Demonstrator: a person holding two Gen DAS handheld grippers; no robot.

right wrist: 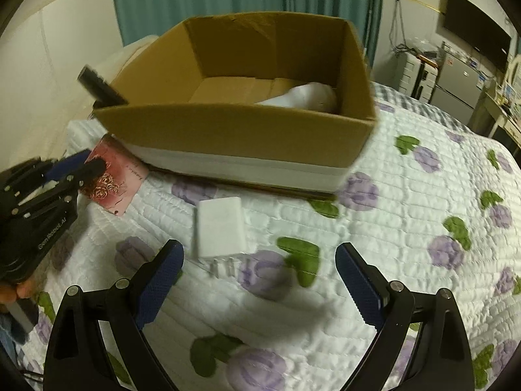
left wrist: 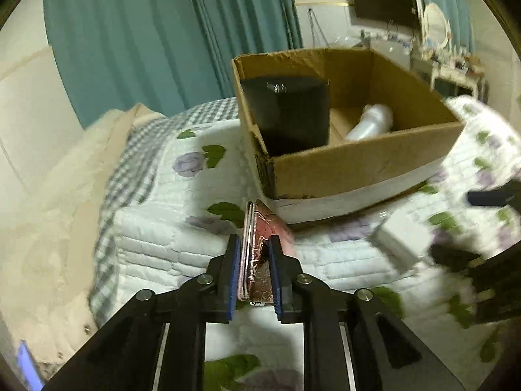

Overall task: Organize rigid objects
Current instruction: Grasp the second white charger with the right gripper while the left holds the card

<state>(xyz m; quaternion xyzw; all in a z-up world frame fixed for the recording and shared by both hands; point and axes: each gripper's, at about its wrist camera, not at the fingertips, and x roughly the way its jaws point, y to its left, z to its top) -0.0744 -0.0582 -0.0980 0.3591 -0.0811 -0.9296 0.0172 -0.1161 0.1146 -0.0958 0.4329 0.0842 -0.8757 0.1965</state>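
Observation:
My left gripper [left wrist: 254, 244] is shut on a flat pink patterned case [left wrist: 257, 251], held on edge above the quilt, just in front of the cardboard box [left wrist: 351, 166]. The case [right wrist: 114, 176] and the left gripper [right wrist: 88, 163] also show in the right wrist view. The box [right wrist: 234, 127] holds a black box [left wrist: 289, 114] and a white bottle [left wrist: 371, 122]; the bottle also shows in the right wrist view [right wrist: 306, 97]. My right gripper [right wrist: 259, 252] is open and empty above the quilt, just short of a white charger block [right wrist: 219, 224], which appears blurred in the left wrist view [left wrist: 403, 241].
The floral quilt [right wrist: 407, 215] covers the bed. Teal curtains [left wrist: 162, 32] hang behind. A desk with clutter [left wrist: 449, 62] and a wall screen [right wrist: 475, 39] stand at the far right. A pillow with checked cloth [left wrist: 136, 150] lies at the left.

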